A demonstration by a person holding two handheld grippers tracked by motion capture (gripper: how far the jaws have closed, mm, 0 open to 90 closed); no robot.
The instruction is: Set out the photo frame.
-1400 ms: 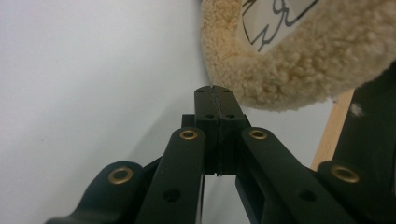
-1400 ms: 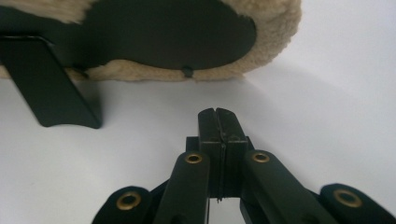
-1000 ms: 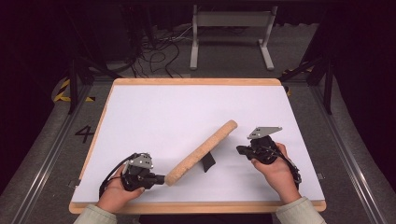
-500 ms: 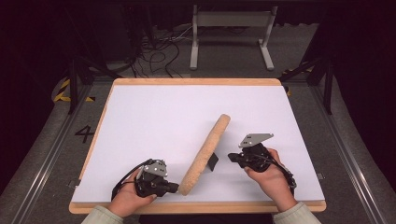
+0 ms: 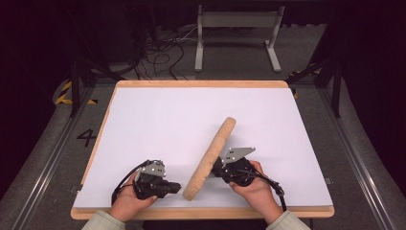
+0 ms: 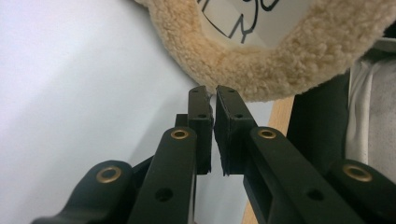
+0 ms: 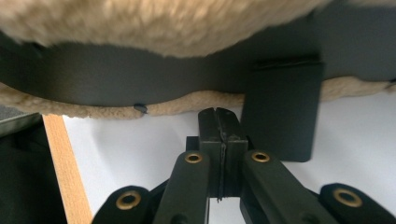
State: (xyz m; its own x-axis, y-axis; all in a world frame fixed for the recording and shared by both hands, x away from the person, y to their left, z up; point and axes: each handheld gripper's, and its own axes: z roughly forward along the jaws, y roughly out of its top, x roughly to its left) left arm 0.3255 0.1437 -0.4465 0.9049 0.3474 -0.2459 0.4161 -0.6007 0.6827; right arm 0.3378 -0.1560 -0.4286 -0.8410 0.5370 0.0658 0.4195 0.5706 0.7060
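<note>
Fleece pad [image 5: 210, 153] lies slantwise between both hands; left gripper [image 6: 215, 93] nearly closed at its edge, empty; right gripper [image 7: 218, 114] clenched, empty.

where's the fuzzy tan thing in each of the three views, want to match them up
High view: the fuzzy tan thing stands on edge near the table's front, running diagonally between the left gripper and the right gripper.
Left gripper view: its fleecy rim curves across the top, just beyond the jaw tips.
Right gripper view: its fleece spans the top, black backing below.
Shared landmark: the table's wooden front edge, seen also at and.
</note>
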